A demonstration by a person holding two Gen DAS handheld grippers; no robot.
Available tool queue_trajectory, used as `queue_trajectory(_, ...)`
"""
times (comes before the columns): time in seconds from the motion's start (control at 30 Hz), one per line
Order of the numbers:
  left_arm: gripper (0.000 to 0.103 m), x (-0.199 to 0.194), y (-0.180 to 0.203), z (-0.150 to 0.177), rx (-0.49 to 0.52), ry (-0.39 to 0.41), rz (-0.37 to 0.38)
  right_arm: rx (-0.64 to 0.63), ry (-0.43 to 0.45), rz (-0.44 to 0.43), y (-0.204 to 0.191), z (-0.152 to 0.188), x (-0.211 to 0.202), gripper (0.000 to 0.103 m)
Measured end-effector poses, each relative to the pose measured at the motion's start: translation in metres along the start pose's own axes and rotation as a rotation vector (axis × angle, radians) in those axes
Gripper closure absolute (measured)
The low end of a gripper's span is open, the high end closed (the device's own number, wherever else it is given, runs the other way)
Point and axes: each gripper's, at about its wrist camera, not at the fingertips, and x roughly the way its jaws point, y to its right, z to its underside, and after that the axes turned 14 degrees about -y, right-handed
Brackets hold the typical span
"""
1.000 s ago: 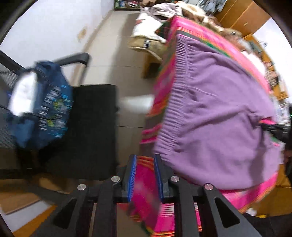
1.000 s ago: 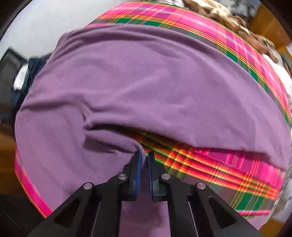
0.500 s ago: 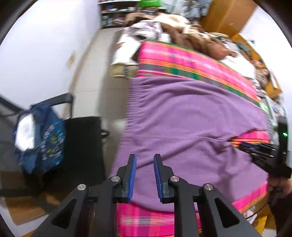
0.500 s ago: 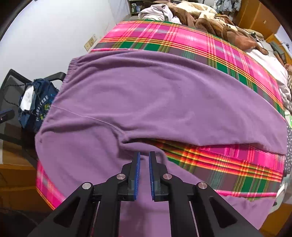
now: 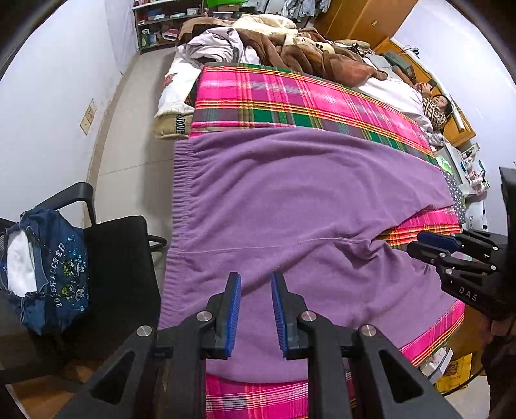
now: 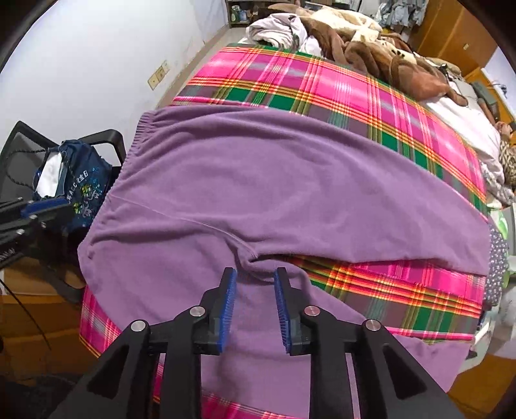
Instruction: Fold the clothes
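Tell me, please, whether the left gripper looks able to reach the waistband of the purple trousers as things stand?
Probably yes: the left gripper hangs open above the purple trousers, and nothing lies between it and the waistband.

**Bedroom around you**

You face a bed [image 5: 290, 96] under a pink plaid blanket [image 6: 322, 87]. To your left, a white wall [image 5: 58, 96], tiled floor [image 5: 135, 129] and black chair [image 5: 122, 274]; beyond, a shelf [image 5: 161, 19] and wooden wardrobe [image 5: 364, 19].

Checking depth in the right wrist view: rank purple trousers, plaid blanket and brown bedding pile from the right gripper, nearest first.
From the right gripper:
1. Purple trousers, directly beneath.
2. Plaid blanket, under and beyond them.
3. Brown bedding pile, far end of bed.
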Motion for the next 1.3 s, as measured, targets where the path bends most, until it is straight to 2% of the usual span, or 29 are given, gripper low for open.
queue_trajectory(0.4, 0.082, 0.014, 0.051, -0.005, 0.011, -0.056, -0.055, -0.044, 0.011, 0.019, 0.017, 0.001, 0.002, 0.073)
queue_trajectory(0.57, 0.082, 0.026, 0.073, -0.018, 0.013, -0.086, -0.071, -0.041, -0.010, -0.067, 0.043, 0.005, 0.020, 0.073)
queue_trajectory(0.67, 0.082, 0.031, 0.073, -0.029, 0.000, -0.075, -0.072, -0.055, -0.004, -0.124, 0.056, 0.006, 0.029, 0.073)
queue_trajectory(0.83, 0.082, 0.034, 0.045, -0.049, -0.058, -0.038, -0.089, -0.112, 0.003, -0.155, 0.071, -0.003, 0.041, 0.073)
queue_trajectory(0.97, 0.082, 0.039, 0.015, -0.063, -0.078, -0.038, -0.109, -0.144, 0.023, -0.170, 0.073, -0.017, 0.043, 0.072)
queue_trajectory(1.13, 0.082, 0.045, -0.016, -0.083, -0.051, -0.043, -0.153, -0.175, 0.067, -0.162, 0.066, -0.039, 0.043, 0.072)
queue_trajectory(1.3, 0.082, 0.048, -0.036, -0.107, 0.005, -0.029, -0.207, -0.280, 0.138, -0.092, 0.058, -0.068, 0.039, 0.072)
